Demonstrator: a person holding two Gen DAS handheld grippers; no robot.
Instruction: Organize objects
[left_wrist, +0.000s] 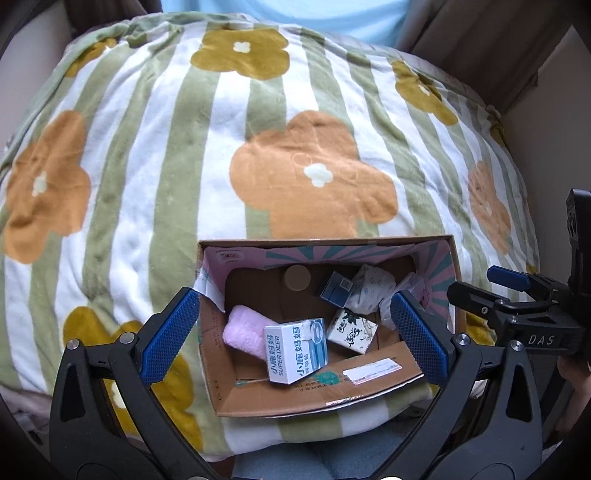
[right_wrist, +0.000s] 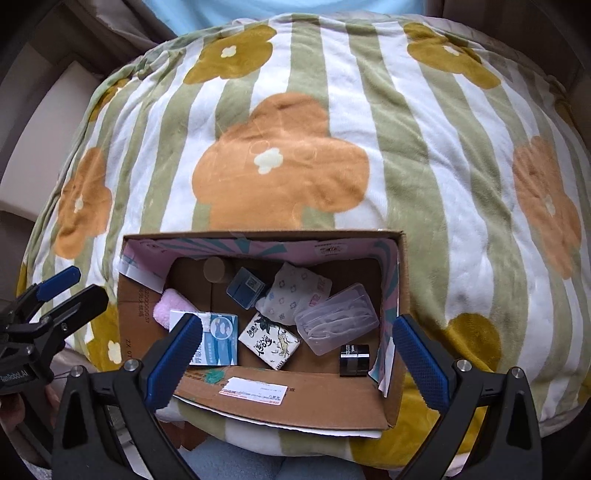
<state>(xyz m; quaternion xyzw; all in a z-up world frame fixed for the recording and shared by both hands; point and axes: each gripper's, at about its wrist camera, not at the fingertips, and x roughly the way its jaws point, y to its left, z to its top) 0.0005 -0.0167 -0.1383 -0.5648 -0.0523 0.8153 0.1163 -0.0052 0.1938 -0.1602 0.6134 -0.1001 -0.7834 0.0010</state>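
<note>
Box is sitting on the blanket, already holding the towel, cartons and packets. From the left wrist, I'm holding my left gripper spread wide and empty above it. From the right wrist, my right gripper is hanging released too; the jar is perhaps just dropped. Nothing loose is showing, so I'm judging packing nearly done; a disc in the far corner is staying unclear.
</note>
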